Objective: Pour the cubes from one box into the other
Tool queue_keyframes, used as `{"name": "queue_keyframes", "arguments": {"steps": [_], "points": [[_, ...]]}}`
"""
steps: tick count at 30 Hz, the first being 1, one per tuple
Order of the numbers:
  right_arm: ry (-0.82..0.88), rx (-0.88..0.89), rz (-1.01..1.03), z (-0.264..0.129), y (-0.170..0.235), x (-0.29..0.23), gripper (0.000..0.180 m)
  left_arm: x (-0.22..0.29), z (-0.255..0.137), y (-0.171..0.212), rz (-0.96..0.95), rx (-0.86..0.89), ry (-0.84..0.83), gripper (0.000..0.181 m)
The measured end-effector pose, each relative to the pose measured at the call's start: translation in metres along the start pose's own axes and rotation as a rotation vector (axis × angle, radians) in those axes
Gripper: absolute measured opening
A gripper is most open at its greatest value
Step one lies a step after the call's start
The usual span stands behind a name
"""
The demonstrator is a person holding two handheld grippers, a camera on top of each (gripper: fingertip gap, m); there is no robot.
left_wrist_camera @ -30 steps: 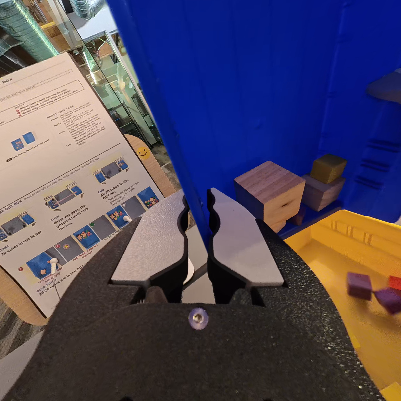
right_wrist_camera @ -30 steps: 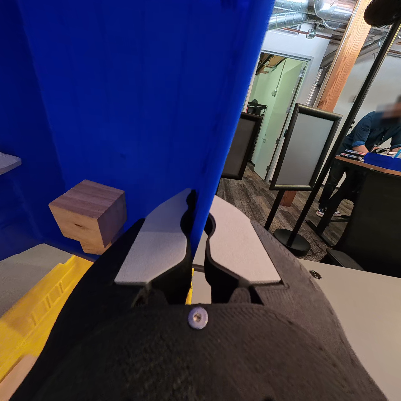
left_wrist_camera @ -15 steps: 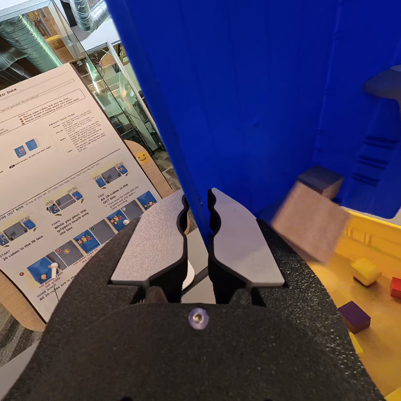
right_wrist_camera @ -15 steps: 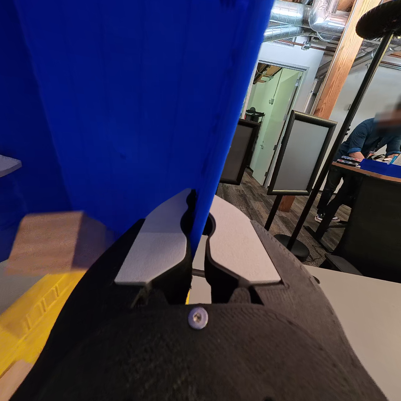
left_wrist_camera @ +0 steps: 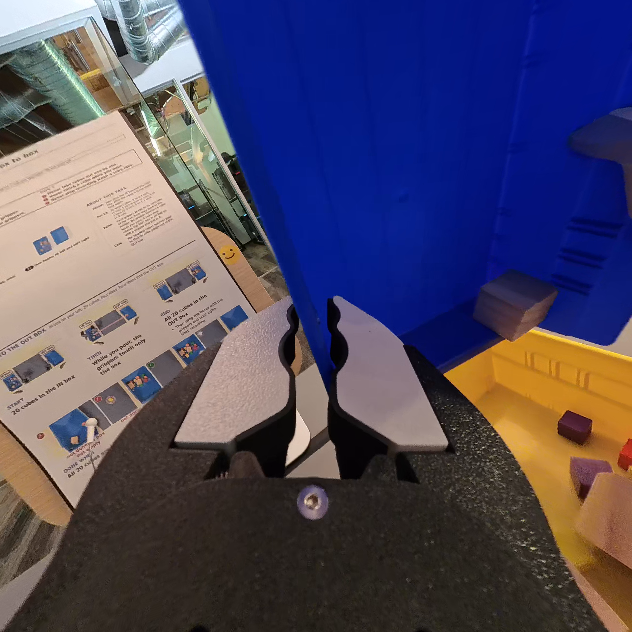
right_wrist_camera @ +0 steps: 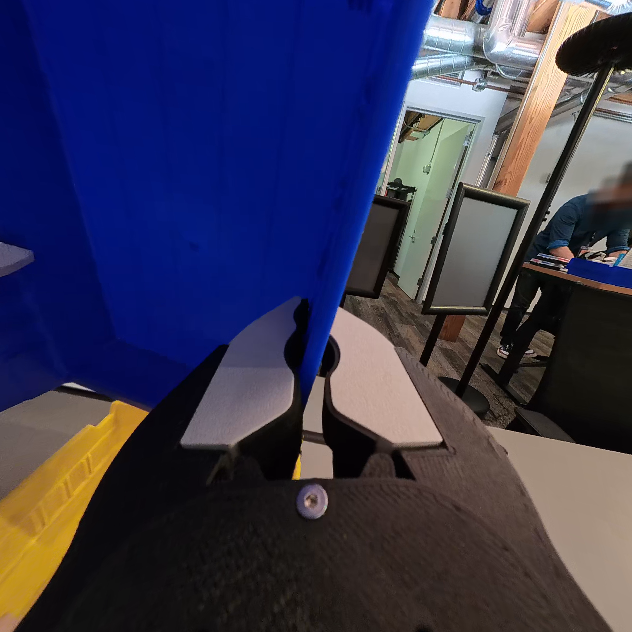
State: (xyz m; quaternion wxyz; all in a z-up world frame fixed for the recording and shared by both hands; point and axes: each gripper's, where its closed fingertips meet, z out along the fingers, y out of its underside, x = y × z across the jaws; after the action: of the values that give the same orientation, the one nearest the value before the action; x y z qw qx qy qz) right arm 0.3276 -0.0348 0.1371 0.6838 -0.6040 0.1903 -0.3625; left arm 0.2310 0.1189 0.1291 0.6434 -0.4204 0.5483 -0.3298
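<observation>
Mid-pour, nearly done

Both tongs, left (left_wrist_camera: 309, 345) and right (right_wrist_camera: 313, 345), clenched on the upended blue box (left_wrist_camera: 410, 154); one wooden cube (left_wrist_camera: 513, 304) teetering over the yellow box (left_wrist_camera: 561, 369). Probably needs more tilt.

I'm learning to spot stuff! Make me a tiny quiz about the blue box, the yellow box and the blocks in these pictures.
1. True or false: the left claw is shut on a wall of the blue box.
2. Which box is tipped up above the other? A) blue box B) yellow box
3. Fill in: a wooden cube sits at the blue box's lower edge, right above the ____ box.

Key: 1 true, and the right claw grips another wall the same way. 2 A. 3 yellow; a dark purple cube already lies inside it.
</observation>
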Motion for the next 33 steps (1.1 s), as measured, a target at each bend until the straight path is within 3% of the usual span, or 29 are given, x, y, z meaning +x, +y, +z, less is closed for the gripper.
{"name": "queue_keyframes", "arguments": {"steps": [23,27,30,32,33], "points": [[-0.010,0.062,0.026,-0.017,-0.036,-0.001,0.007,0.000,-0.023,-0.024,-0.024,0.086,0.005,0.017],[0.047,-0.066,0.034,-0.026,-0.050,0.001,0.004,0.010,-0.023,-0.015,-0.077,-0.041,0.029,0.024],[0.035,-0.188,0.009,-0.017,-0.063,0.014,0.005,0.038,-0.016,-0.006,-0.059,-0.125,0.146,0.042],[0.002,-0.304,-0.012,-0.001,-0.074,0.031,0.006,0.059,-0.018,-0.009,-0.095,-0.117,0.251,0.036],[0.004,-0.377,-0.039,0.005,-0.079,0.041,0.007,0.064,-0.020,-0.016,-0.113,-0.082,0.262,0.045]]}}
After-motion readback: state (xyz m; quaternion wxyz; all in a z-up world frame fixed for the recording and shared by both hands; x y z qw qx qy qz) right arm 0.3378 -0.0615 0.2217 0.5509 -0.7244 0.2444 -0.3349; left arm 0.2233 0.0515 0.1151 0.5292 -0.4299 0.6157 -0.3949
